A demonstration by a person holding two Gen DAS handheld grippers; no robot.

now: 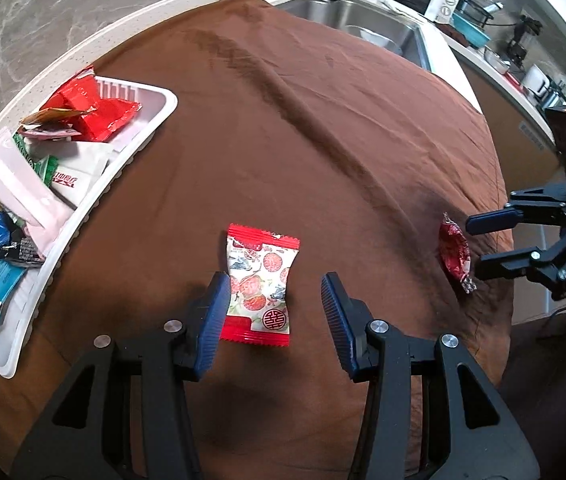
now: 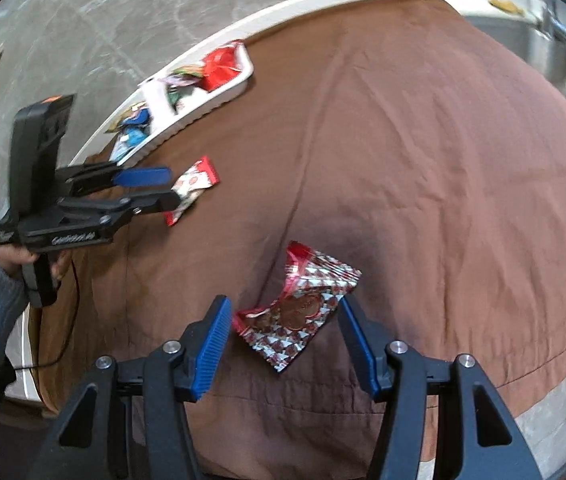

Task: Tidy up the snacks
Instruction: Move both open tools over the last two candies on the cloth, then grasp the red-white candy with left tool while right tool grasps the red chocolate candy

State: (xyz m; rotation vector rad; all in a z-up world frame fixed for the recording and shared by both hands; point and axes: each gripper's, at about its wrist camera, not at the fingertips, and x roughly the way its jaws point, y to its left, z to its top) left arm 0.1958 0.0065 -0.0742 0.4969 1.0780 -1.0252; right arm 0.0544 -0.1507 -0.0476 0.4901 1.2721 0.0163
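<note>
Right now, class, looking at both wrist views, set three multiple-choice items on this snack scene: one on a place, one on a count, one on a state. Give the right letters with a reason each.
1. Where does the white tray sit?
A. in the sink
B. on the brown cloth, by its far left edge
C. on the floor

2. How many snack packets lie loose on the cloth, outside the tray?
A. two
B. five
C. none

3. How is the left gripper?
A. shut on a packet
B. open, fingers either side of the peach-print packet
C. out of view

Answers:
1 B, the tray rests on the cloth near the counter's edge.
2 A, only the peach-print packet and the red patterned packet lie loose.
3 B, a clear gap shows beside its right finger.
</note>
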